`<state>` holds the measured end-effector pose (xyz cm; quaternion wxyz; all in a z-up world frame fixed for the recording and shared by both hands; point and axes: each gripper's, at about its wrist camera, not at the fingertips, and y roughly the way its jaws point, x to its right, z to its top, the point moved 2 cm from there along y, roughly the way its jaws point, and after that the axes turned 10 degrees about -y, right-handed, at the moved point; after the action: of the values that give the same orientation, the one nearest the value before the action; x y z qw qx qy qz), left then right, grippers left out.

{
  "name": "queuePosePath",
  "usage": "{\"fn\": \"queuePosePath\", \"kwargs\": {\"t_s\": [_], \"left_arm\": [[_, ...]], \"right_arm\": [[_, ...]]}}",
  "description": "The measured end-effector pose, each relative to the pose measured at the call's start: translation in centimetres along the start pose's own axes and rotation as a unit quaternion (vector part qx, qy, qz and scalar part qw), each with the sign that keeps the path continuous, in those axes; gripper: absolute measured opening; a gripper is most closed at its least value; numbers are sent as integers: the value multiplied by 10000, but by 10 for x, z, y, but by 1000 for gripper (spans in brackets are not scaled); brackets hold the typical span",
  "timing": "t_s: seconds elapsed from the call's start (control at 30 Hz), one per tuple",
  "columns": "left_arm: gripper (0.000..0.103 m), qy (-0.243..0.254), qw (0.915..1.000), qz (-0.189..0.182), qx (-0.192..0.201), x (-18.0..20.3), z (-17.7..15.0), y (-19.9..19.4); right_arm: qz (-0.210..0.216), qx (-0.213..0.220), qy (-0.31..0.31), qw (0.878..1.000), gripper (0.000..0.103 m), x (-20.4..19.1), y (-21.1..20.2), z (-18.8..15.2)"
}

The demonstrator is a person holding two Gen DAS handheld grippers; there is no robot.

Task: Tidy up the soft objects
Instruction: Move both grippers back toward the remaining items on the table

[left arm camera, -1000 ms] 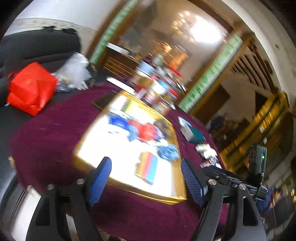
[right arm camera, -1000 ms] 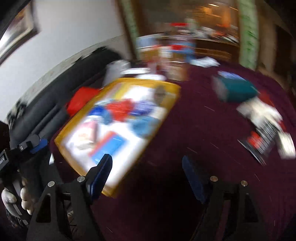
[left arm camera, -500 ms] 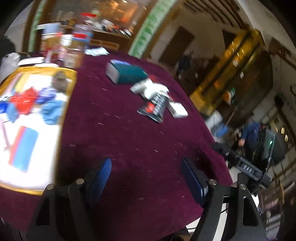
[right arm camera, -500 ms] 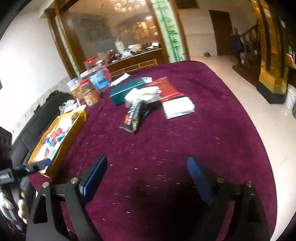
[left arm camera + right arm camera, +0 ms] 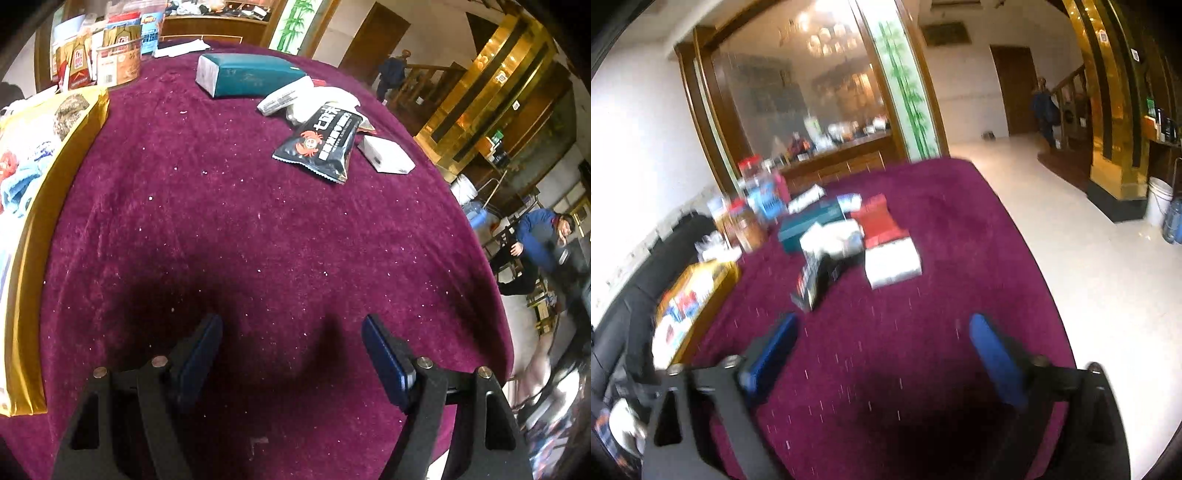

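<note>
Both hand-held grippers hang over bare maroon cloth on the bench (image 5: 258, 240), nothing between the pads of either. Left hand-held gripper (image 5: 291, 332): jaws wide and opening a touch more, empty, pointing steeply down at the cloth. Right hand-held gripper (image 5: 882, 332): jaws opening, near full spread, empty; right wrist view is motion-blurred. Soft stuff sits in two spots. Far side of bench, well apart from both grippers: a teal tissue pack (image 5: 247, 75), just beside it a white wrapped pack (image 5: 284, 96) w/ crumpled white bits, a black snack bag w/ red crab print (image 5: 325, 142) lying partly over those, and a small white box (image 5: 386, 157) touching the bag's right edge. Right wrist view shows the same pile blurred, plus a red box (image 5: 881, 221) behind the white one. Left edge of left wrist view: gold tray (image 5: 48, 206) holding blue, red and grey-brown soft items, details too cropped to tell. Behind the tray, jars and packets (image 5: 110, 59) stand at the bench's far rim. Background: a person in blue (image 5: 539, 236) bent over at right, another on the stairs.
</note>
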<state>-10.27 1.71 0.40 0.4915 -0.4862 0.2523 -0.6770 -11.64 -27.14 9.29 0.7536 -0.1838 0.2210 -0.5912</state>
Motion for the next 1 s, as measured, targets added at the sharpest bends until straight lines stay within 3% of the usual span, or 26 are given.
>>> {"fn": "queuePosePath", "kwargs": {"t_s": [0.17,0.3,0.47,0.67,0.87,1.0], "left_arm": [[103,-16,9994,-349,72,1,-5,2],[102,198,9992,-281,193,7,-9,4],[102,639,9974,-122,295,14,-14,7],[102,1091,9922,354,488,25,-24,14],[102,1157,9913,348,513,22,-25,13],[102,1255,9893,552,508,26,-27,17]], "right_arm": [[-252,-201,121,9994,100,6,46,39],[-733,-171,70,9971,100,2,67,59],[-850,47,86,9963,100,0,76,62],[-1083,-180,124,9939,100,12,92,54],[-1138,-268,126,9931,100,16,104,63],[-1201,-191,87,9925,100,19,113,82]]}}
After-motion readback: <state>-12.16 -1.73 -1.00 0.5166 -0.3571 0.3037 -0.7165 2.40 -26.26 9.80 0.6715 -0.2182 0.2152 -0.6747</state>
